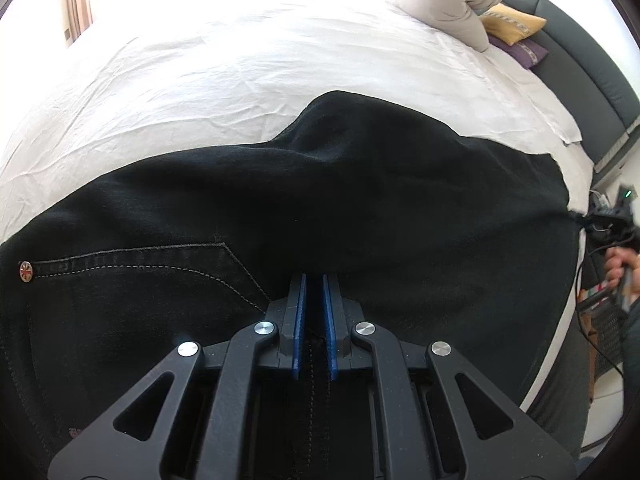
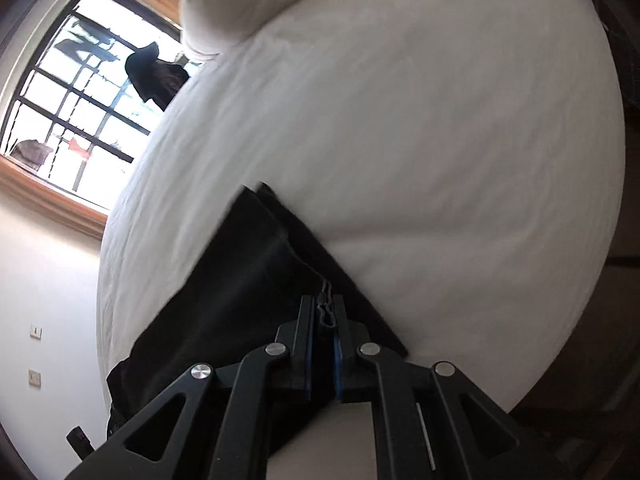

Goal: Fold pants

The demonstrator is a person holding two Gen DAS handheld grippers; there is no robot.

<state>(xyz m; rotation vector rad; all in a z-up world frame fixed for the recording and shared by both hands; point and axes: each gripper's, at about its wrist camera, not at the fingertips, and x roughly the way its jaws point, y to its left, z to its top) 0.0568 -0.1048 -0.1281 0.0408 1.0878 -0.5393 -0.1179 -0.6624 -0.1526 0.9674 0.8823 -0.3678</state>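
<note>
One pair of black pants (image 1: pixel 360 200) sprawls across the lower half of the left wrist view, draped over the near edge of the bed (image 1: pixel 240 60), pocket stitching and a single metal rivet (image 1: pixel 25 271) at left. The left tongs (image 1: pixel 314 280) are pinched together on a fold of the dark cloth at bottom centre. In the right wrist view the right tongs (image 2: pixel 323 304) are clamped on the pants' edge, a crumpled bit of fabric caught between the blue pads, cloth running toward the lower left. Nothing lies on the wrinkled white sheet ahead of the pants. Upper right in the left view: a bunched beige duvet (image 1: pixel 448 4), one yellow cushion (image 1: pixel 514 24), one purple cushion (image 1: pixel 524 52), a dark padded headboard (image 1: pixel 592 64). A hand (image 1: pixel 618 268) shows at the right edge. One barred window (image 2: pixel 72 108) at upper left of the right view, two wall switches (image 2: pixel 35 354) below.
</note>
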